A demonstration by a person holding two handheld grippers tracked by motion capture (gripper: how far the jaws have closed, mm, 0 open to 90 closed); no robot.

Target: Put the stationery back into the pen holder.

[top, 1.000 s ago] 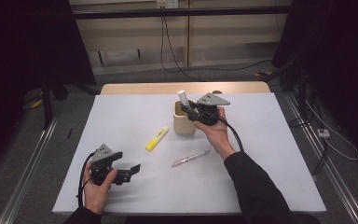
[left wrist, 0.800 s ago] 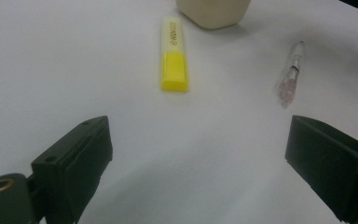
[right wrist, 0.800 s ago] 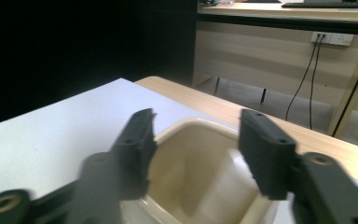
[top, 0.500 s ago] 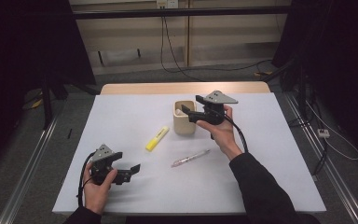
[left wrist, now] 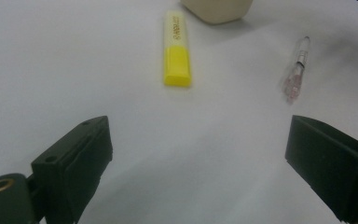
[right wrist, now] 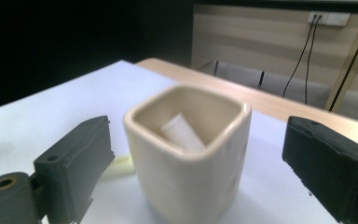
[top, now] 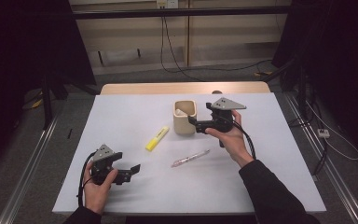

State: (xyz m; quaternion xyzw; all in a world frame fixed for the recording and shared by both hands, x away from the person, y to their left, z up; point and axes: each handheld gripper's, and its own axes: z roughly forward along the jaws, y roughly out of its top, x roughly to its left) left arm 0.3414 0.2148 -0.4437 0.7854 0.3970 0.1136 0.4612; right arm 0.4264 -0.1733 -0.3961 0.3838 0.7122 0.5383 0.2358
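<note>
White tabletop (top: 270, 177), viewed from above. A cream square-sided ceramic cup (top: 185, 117) stands upright toward the far middle. A white cylindrical object (right wrist: 182, 132) leans tilted inside it, below the rim; its nature cannot be determined.

Right gripper (top: 195, 123): held in the right hand (top: 230, 137) just beside the cup's right side, pointing at it. In the right gripper view the jaws stand wide apart with the cup between and beyond them; nothing is gripped, and contact with the cup cannot be confirmed.

Left gripper (top: 131, 171): held in the left hand (top: 98, 186) near the front left edge of the tabletop. Jaws wide open, empty.

A yellow highlighter marker (top: 157, 138) lies flat, front left of the cup. A clear pen with pinkish barrel (top: 189, 158) lies flat, front of the cup, well apart from both grippers.
</note>
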